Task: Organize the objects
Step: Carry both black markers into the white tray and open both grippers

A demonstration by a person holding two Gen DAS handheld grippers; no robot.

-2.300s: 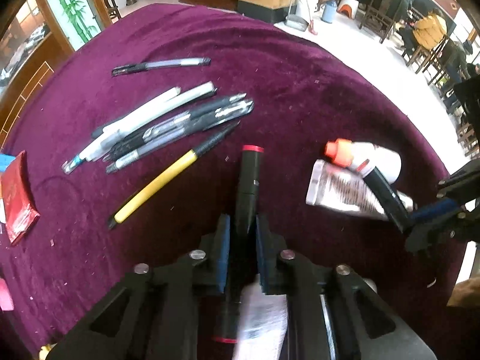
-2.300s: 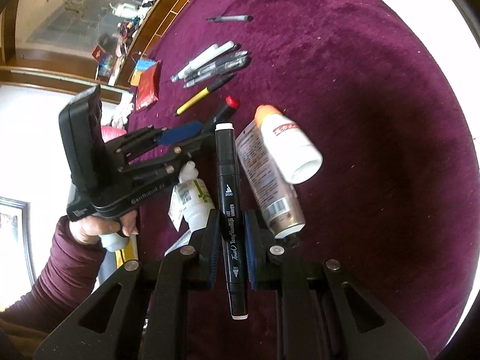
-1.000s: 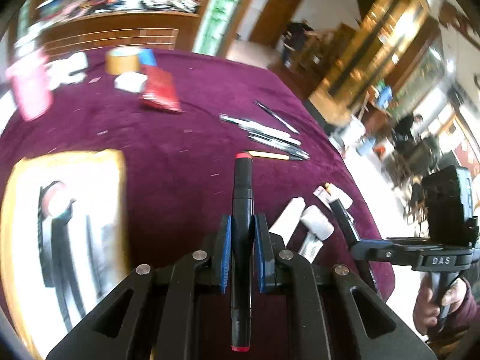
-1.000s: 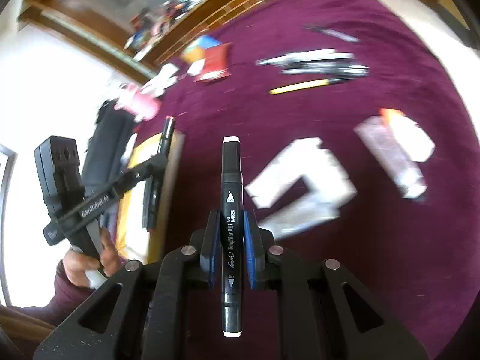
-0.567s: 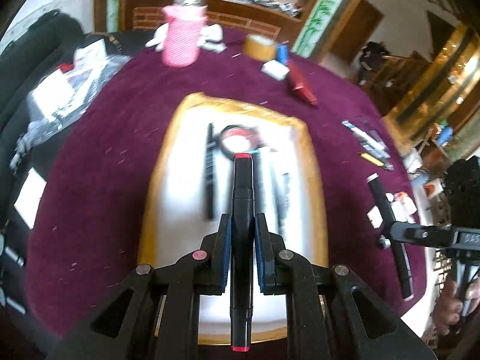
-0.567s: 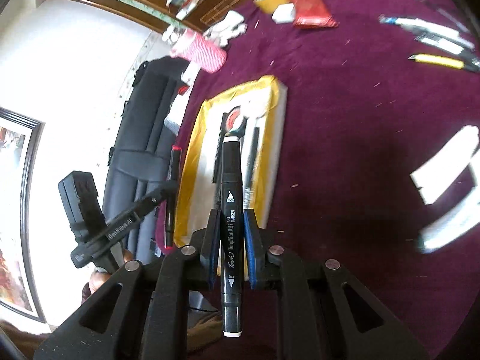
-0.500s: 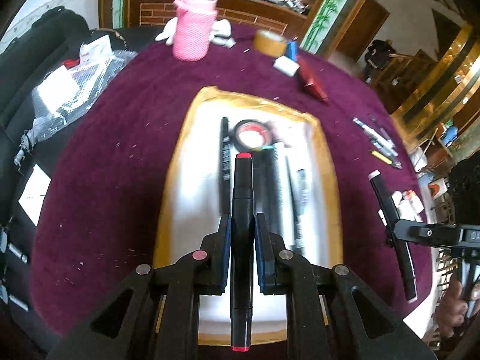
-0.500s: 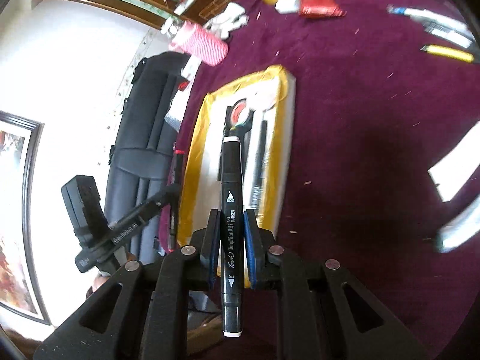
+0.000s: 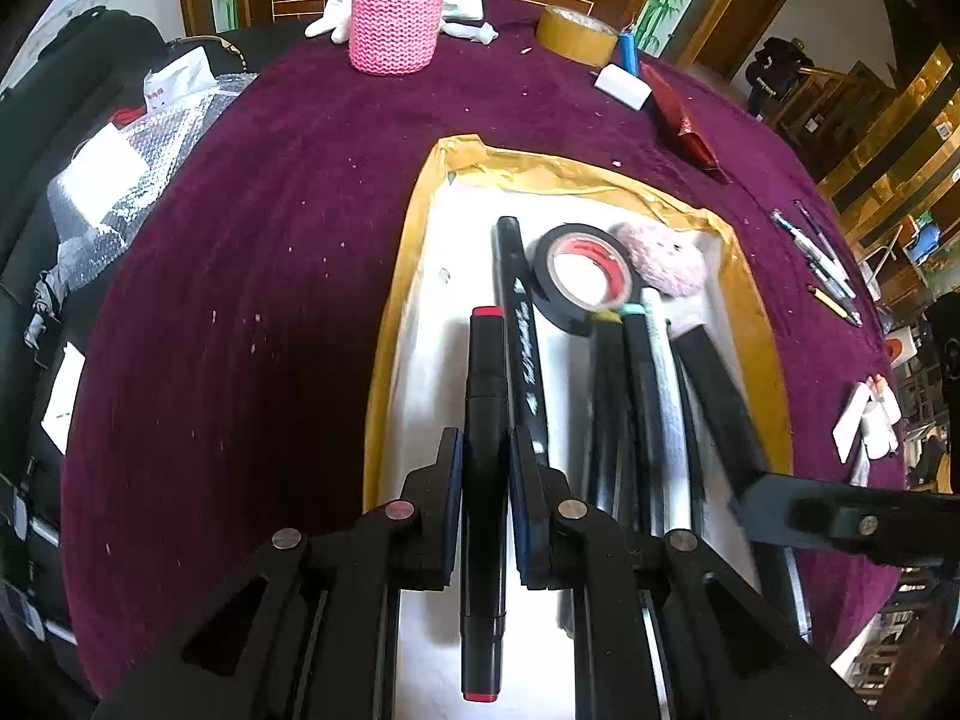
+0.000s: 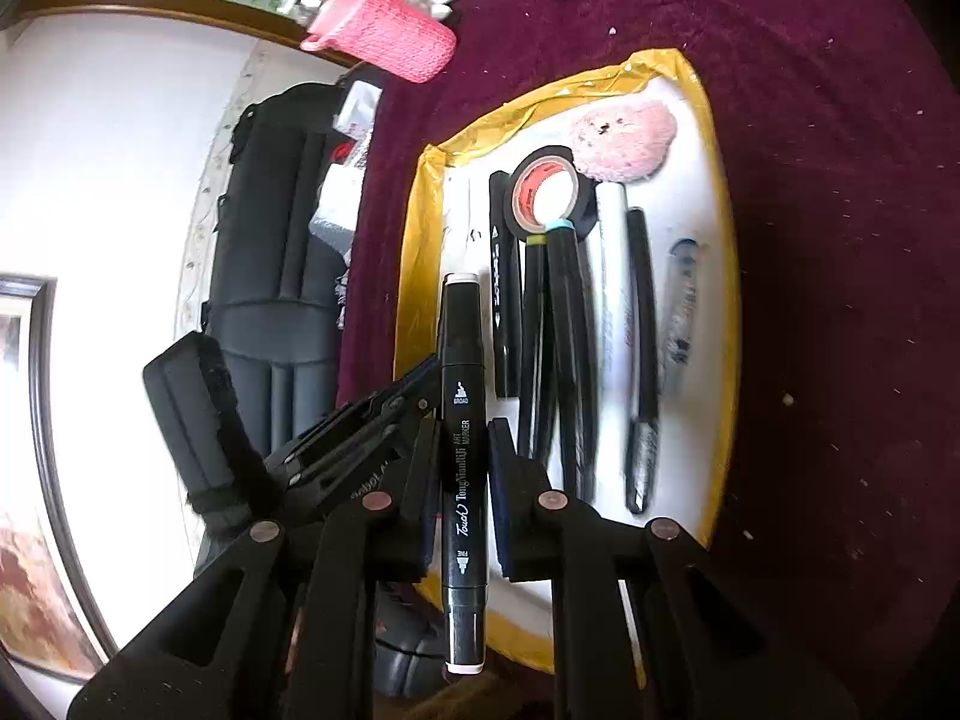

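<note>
Left gripper (image 9: pixel 485 468): jaws clamped on red-capped marker (image 9: pixel 483 420), above tray's left side.
Right gripper (image 10: pixel 461 468): jaws clamped on white-capped marker (image 10: pixel 461 420), over tray's near-left edge.
Tray (image 9: pixel 414 240): yellow-rimmed, on purple worktop (image 9: pixel 270 210); holds black markers, tape roll (image 9: pixel 579 276), pink puff (image 9: pixel 663 258).

Left wrist view: steeply down along its jaws, close over the yellow-rimmed tray (image 9: pixel 396 300) on the bench (image 9: pixel 252 252).
Right wrist view: shallower tilt, near, facing the tray (image 10: pixel 723 276) lengthwise from its near end.
Shared: tray, black tape roll (image 9: pixel 579 276) (image 10: pixel 543 192), pink knitted cup (image 9: pixel 399 6) (image 10: pixel 384 39).
</note>
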